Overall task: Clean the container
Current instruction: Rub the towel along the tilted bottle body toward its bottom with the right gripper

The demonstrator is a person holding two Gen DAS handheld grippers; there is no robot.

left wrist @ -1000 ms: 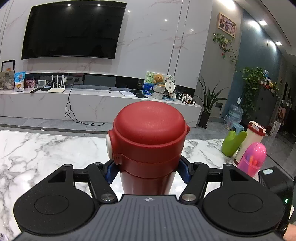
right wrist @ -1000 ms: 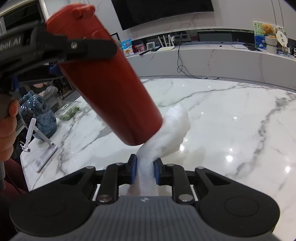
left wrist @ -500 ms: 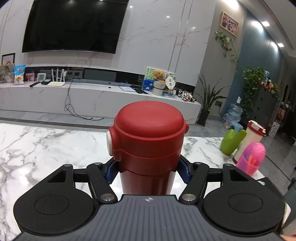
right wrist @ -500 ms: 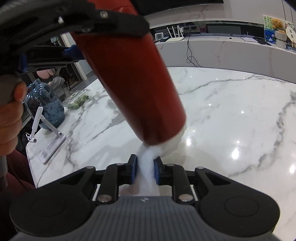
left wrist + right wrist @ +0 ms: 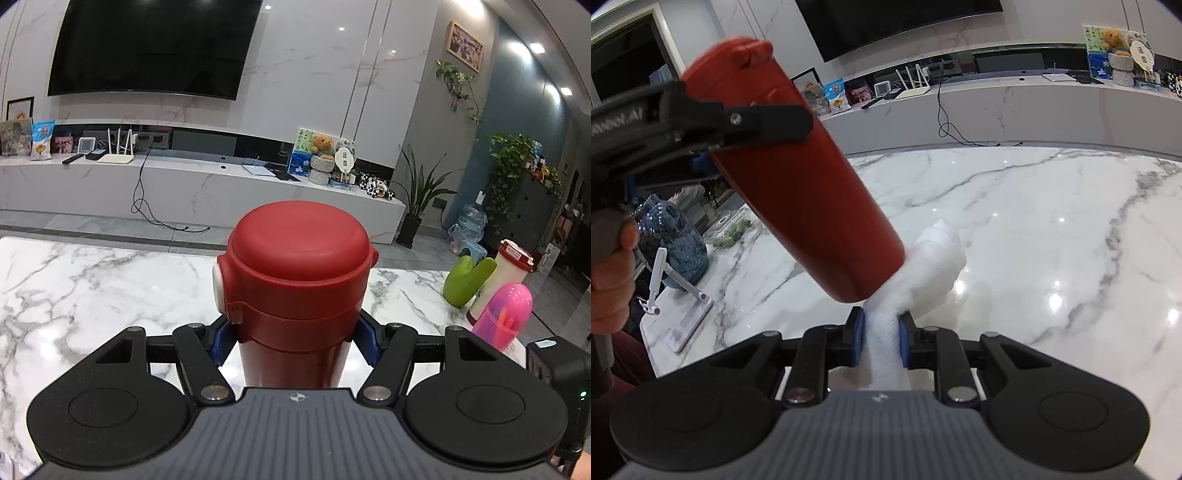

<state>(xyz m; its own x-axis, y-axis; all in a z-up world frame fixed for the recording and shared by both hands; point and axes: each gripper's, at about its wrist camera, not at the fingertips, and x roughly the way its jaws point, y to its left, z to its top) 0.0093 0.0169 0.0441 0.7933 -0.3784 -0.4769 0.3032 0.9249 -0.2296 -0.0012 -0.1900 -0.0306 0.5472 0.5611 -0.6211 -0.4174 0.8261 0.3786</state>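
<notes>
Above marble table [image 5: 1052, 229], tissue [image 5: 923, 273] touching flask [image 5: 798, 177]

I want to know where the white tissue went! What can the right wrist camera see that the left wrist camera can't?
Only the right wrist view shows the crumpled white paper towel, pinched in the right gripper and pressed against the bottom end of the flask, and the blue glass vase. Only the left wrist view shows the flask's domed lid from above, the pink plastic pen cup and the green plastic piece. Both show the tall red insulated flask, clamped in the left gripper, the white marble table and the black wall television.
</notes>
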